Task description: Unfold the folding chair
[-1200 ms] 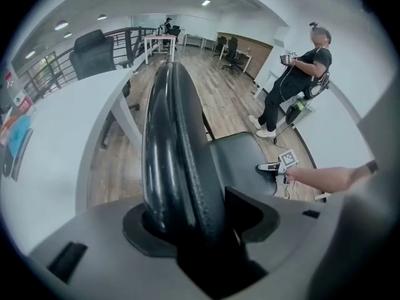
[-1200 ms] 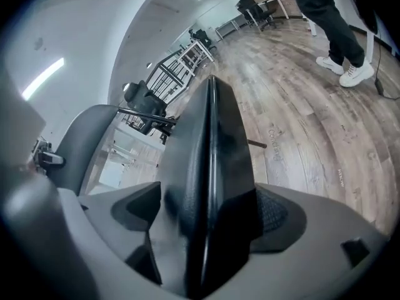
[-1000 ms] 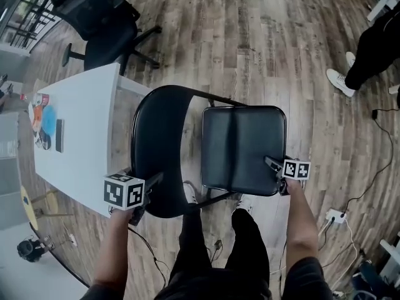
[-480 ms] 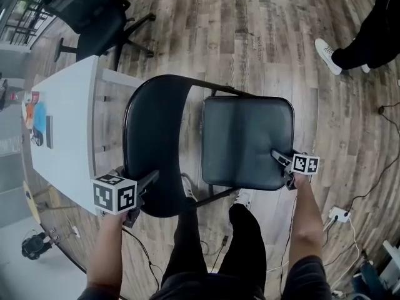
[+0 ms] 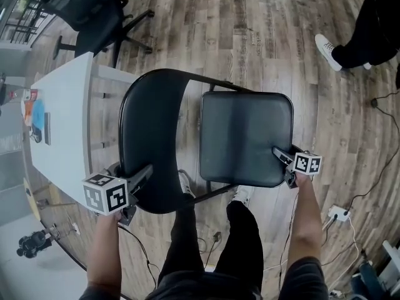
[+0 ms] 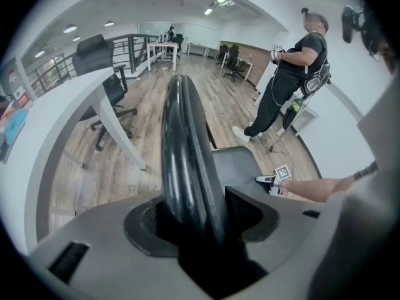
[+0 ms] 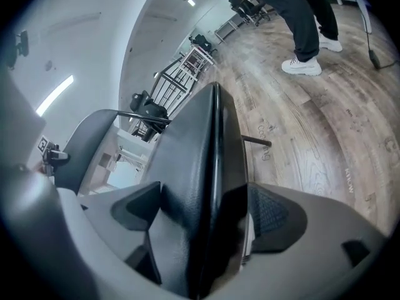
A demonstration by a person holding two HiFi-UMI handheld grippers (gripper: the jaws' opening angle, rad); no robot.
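Observation:
A black folding chair stands on the wood floor below me, its backrest (image 5: 150, 139) at left and its padded seat (image 5: 245, 136) spread out at right. My left gripper (image 5: 139, 179) is shut on the near edge of the backrest (image 6: 187, 161), which runs straight up between its jaws in the left gripper view. My right gripper (image 5: 282, 157) is shut on the seat's near right corner. In the right gripper view the seat (image 7: 203, 167) shows edge-on between the jaws, with the backrest (image 7: 87, 145) behind it at left.
A white table (image 5: 62, 124) with small items stands close at the left. A black office chair (image 5: 94, 11) sits at the top left. A person's legs and white shoe (image 5: 328, 45) are at the top right. A cable and power strip (image 5: 337, 212) lie at lower right.
Both grippers keep their hold. The left gripper and backrest edge have shifted slightly left and down, and the seat has opened out a little wider from the backrest.

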